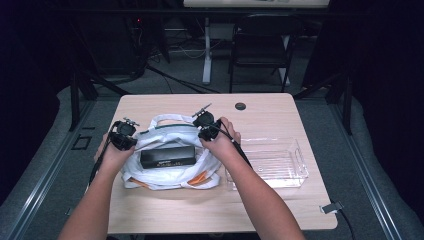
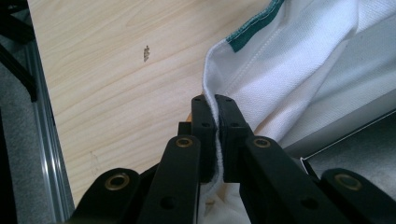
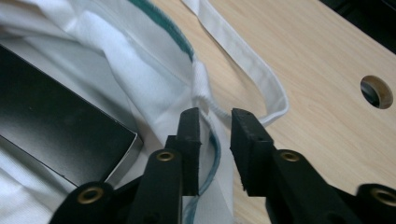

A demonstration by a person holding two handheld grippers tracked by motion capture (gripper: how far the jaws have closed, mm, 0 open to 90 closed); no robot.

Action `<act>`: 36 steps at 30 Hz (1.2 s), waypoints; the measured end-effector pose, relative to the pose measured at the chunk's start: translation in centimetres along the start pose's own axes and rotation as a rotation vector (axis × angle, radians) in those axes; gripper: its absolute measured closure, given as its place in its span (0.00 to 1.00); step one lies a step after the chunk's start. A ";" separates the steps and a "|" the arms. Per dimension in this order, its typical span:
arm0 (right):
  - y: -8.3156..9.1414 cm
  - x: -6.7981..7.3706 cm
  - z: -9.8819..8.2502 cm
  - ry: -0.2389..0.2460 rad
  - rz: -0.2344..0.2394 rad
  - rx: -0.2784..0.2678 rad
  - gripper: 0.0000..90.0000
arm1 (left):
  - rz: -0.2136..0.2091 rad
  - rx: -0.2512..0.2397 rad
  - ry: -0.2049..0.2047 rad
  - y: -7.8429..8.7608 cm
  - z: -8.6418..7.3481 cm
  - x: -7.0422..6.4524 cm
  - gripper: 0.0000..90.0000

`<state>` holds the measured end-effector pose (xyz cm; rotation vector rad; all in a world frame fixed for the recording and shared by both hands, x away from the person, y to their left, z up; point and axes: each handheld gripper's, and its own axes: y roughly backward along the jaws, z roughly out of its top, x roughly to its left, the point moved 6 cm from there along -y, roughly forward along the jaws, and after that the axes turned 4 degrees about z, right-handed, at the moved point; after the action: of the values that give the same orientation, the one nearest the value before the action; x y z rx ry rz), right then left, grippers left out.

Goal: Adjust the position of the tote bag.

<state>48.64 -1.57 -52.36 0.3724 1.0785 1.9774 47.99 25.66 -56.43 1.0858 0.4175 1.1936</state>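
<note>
A white cloth bag (image 1: 170, 135) with green trim lies open on the wooden table (image 1: 260, 112). Inside it sits a long black box (image 1: 167, 156), and something orange (image 1: 200, 178) shows at its near side. My left gripper (image 1: 122, 136) is at the bag's left edge. In the left gripper view it (image 2: 217, 100) is shut on the bag's white rim (image 2: 303, 60). My right gripper (image 1: 207, 127) is at the bag's right edge. There it (image 3: 215, 114) stands open, with the bag's rim (image 3: 203, 88) between the jaws, beside the black box (image 3: 56, 126).
A clear plastic tray (image 1: 300, 167) rests on the table right of the bag. A round cable hole (image 1: 240, 106) (image 3: 377, 92) is near the table's far edge. The bag's handle (image 3: 243, 46) loops across the wood. A black chair (image 1: 262, 47) stands behind the table.
</note>
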 end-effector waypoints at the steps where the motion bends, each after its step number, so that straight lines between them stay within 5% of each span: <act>1: -0.1 0.0 -0.1 0.008 -0.007 0.012 0.86 | 0.001 0.001 0.001 0.0 0.0 0.0 0.98; 6: -0.8 -0.2 -0.4 0.005 -0.031 0.012 0.94 | 0.000 0.002 -0.003 -0.1 0.0 0.0 0.98; 36: -3.2 -0.2 -1.2 -0.023 -0.079 0.033 0.96 | 0.024 0.011 -0.012 -1.0 -0.1 -0.2 0.98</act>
<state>49.68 -1.49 -55.60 0.3642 1.0965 1.8835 48.38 25.54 -57.38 1.1102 0.4031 1.2069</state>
